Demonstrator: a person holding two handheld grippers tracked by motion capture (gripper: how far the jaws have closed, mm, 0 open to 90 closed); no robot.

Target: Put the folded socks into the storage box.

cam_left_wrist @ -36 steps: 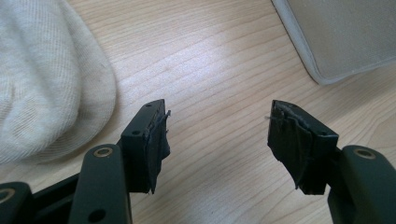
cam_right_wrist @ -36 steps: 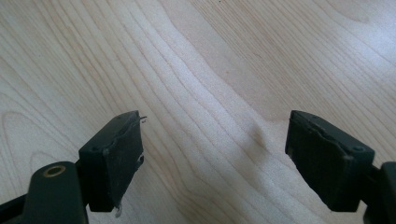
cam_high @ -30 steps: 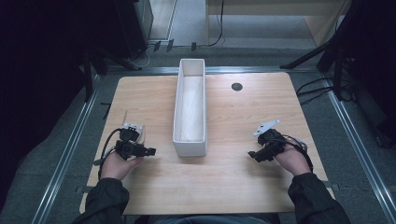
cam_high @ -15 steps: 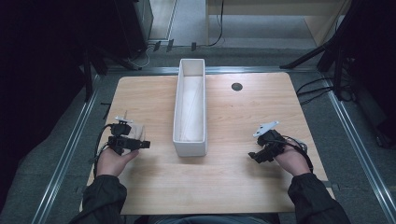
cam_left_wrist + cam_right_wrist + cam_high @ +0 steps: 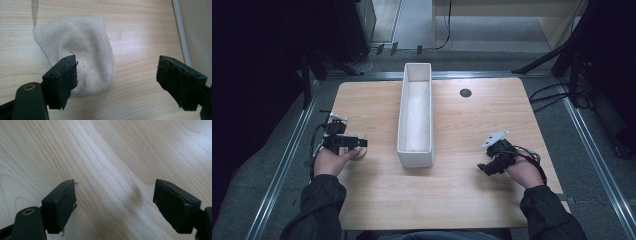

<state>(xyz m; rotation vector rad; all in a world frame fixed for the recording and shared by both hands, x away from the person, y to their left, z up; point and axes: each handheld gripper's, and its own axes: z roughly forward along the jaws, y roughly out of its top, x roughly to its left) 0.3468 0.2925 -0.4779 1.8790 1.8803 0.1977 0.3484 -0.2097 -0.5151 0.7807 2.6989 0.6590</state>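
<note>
We see a small cream-white knitted sock [image 5: 80, 60] lying flat and loosely bunched on the pale wooden tabletop [image 5: 140, 37]. From above, the sock [image 5: 358, 151] sits at about eight o'clock on the tabletop, near its left edge.

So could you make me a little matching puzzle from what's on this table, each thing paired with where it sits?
Things:
1. white cloth
2. long white bin
3. round black hole
4. right gripper

Places:
A. middle of the wooden table
B. far side, right of the bin
C. under the left gripper, jaws open
D. near right, over bare wood

Pairs: 1-C, 2-A, 3-B, 4-D
</note>
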